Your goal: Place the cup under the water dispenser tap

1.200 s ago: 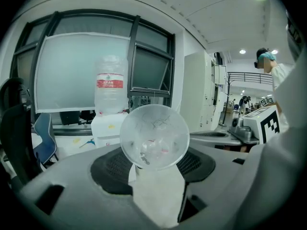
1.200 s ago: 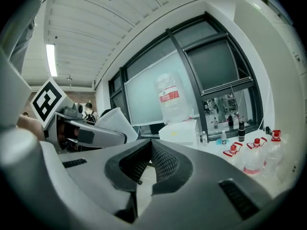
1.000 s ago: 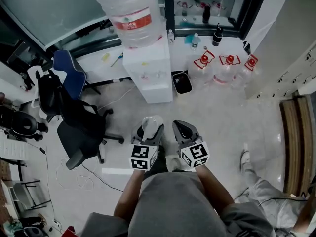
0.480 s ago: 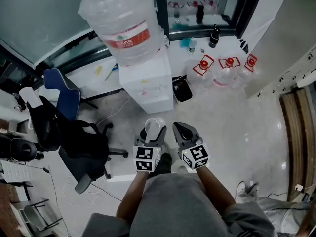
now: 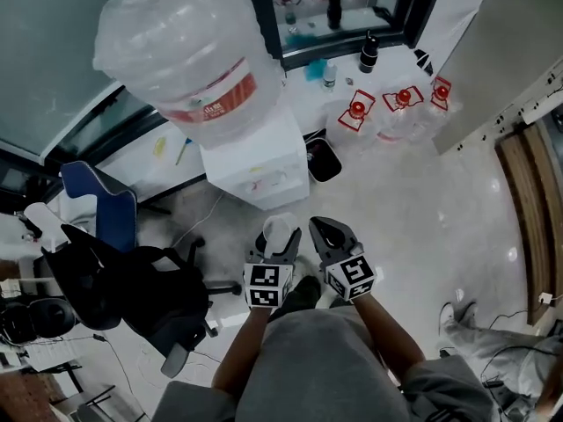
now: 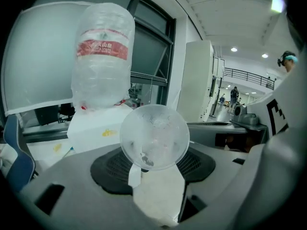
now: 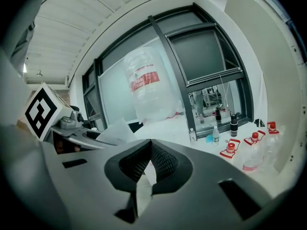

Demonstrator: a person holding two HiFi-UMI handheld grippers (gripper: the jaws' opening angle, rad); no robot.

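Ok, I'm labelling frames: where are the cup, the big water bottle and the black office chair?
cup (image 6: 154,137): left gripper view, middle of its clear round face.
big water bottle (image 5: 176,51): head view, its clear side wall.
black office chair (image 5: 149,295): head view, its seat.

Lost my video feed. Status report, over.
Left gripper shut on cup. Right gripper shut, empty. Cup short of water dispenser. Nothing seen in between.
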